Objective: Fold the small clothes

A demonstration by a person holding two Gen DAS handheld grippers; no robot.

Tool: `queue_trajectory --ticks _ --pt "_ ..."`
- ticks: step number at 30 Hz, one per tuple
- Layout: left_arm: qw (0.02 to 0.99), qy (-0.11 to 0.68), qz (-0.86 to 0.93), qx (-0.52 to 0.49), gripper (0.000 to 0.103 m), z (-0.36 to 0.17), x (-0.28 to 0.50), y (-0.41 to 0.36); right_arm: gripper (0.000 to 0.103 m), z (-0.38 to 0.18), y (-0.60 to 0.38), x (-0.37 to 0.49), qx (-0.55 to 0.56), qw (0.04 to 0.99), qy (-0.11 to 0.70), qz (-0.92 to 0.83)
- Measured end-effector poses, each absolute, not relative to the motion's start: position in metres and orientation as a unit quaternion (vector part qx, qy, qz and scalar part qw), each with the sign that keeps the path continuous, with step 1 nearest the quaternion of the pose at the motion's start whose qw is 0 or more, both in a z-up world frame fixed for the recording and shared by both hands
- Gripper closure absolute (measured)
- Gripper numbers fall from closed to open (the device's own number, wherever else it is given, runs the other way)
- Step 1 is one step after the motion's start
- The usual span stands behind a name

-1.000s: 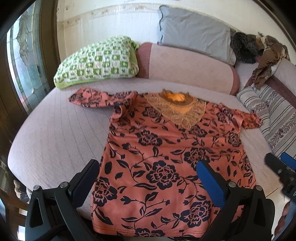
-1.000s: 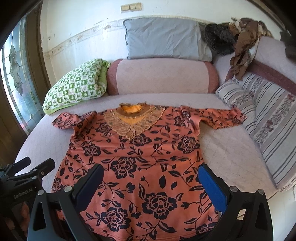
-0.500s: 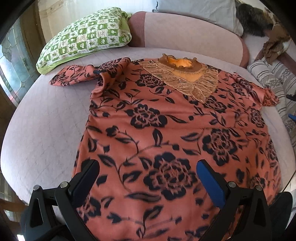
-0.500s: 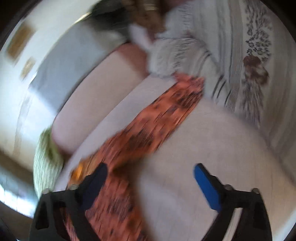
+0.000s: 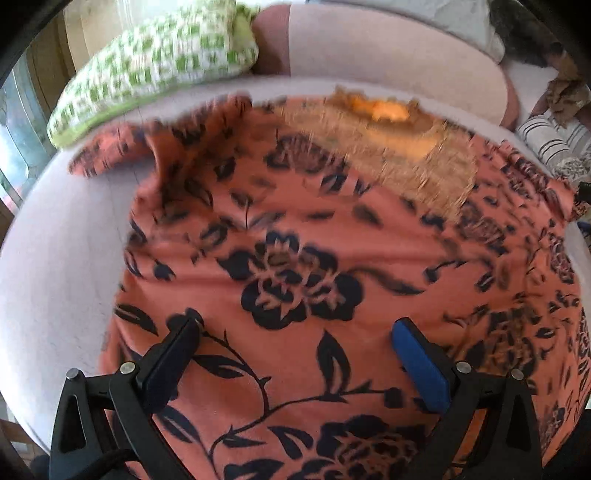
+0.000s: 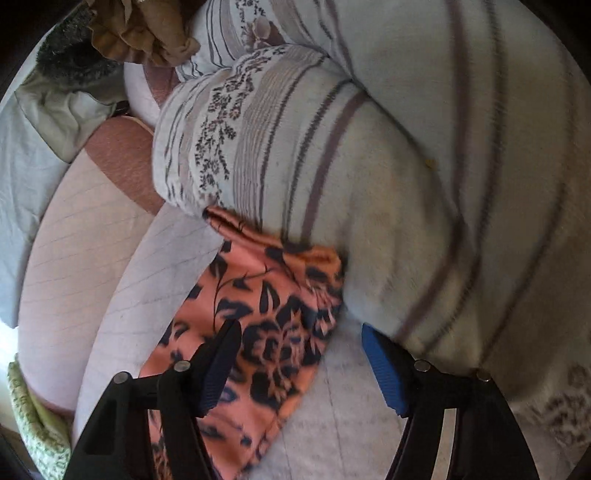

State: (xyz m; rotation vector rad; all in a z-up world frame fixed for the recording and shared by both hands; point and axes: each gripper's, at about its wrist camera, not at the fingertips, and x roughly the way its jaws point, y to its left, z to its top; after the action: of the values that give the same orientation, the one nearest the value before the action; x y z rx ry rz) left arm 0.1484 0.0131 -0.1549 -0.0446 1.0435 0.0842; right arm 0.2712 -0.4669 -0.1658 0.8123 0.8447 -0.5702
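An orange blouse with black flowers (image 5: 295, 266) lies spread flat on the bed, its lace collar (image 5: 388, 147) toward the far cushions. My left gripper (image 5: 295, 332) hangs open just over the middle of the blouse, its fingers apart with cloth below them, not pinched. In the right wrist view the blouse's right sleeve (image 6: 273, 314) lies against a striped pillow. My right gripper (image 6: 299, 339) is over the sleeve end, its jaws closing; the sleeve lies between them but the pads do not press on it.
A green checked pillow (image 5: 155, 70) lies at the back left and a pink bolster (image 5: 388, 62) along the back. A striped pillow (image 6: 369, 184) crowds the sleeve on the right. Brown clothes (image 6: 140, 33) are heaped in the corner. The bed edge (image 5: 22, 332) curves on the left.
Both grippers have dropped closer to the blouse. The right one swung from the hem over to the right sleeve by the striped pillow, rolled, and its fingers have narrowed.
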Motion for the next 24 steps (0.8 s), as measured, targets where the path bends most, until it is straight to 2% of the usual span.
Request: queue_trajectory --ticks 1,2,6,10,14,19,21,22,23,24 --pt "0.871 0.488 0.040 -0.019 0.000 -0.154 0.146 0.013 0.083 -0.165 -0.469 0.277 0.373 0.795 0.399 -0.265" --pt "0.872 0.488 0.038 -0.016 0.000 -0.154 0.146 0.013 0.095 -0.164 -0.471 0.280 0.374 0.795 0.402 -0.258" --pt "0.870 0.491 0.031 -0.030 0.000 -0.156 0.147 0.018 0.096 -0.127 -0.448 0.284 0.353 0.836 0.365 -0.207" --pt "0.863 0.505 0.011 -0.022 0.000 -0.153 0.146 0.019 0.096 -0.048 -0.386 0.281 0.316 0.887 0.316 -0.116" --pt "0.888 0.453 0.041 -0.068 0.000 -0.123 0.126 0.045 0.096 0.029 -0.260 0.272 0.291 0.916 0.275 0.012" --pt "0.909 0.403 0.045 -0.090 0.000 -0.089 0.092 0.085 0.095 0.039 -0.092 0.272 0.275 0.909 0.285 0.128" --pt "0.911 0.398 0.057 -0.087 0.000 -0.085 0.082 0.099 0.089 0.011 -0.024 0.284 0.264 0.889 0.333 0.171" --pt "0.910 0.400 0.056 -0.090 0.000 -0.085 0.081 0.104 0.068 -0.010 0.004 0.290 0.260 0.876 0.358 0.193" --pt "0.909 0.403 0.057 -0.094 0.000 -0.087 0.080 0.109 0.027 -0.035 0.030 0.296 0.241 0.869 0.386 0.196" --pt "0.906 0.407 0.057 -0.099 0.000 -0.087 0.079 0.113 0.016 -0.056 0.045 0.297 0.232 0.863 0.405 0.192"
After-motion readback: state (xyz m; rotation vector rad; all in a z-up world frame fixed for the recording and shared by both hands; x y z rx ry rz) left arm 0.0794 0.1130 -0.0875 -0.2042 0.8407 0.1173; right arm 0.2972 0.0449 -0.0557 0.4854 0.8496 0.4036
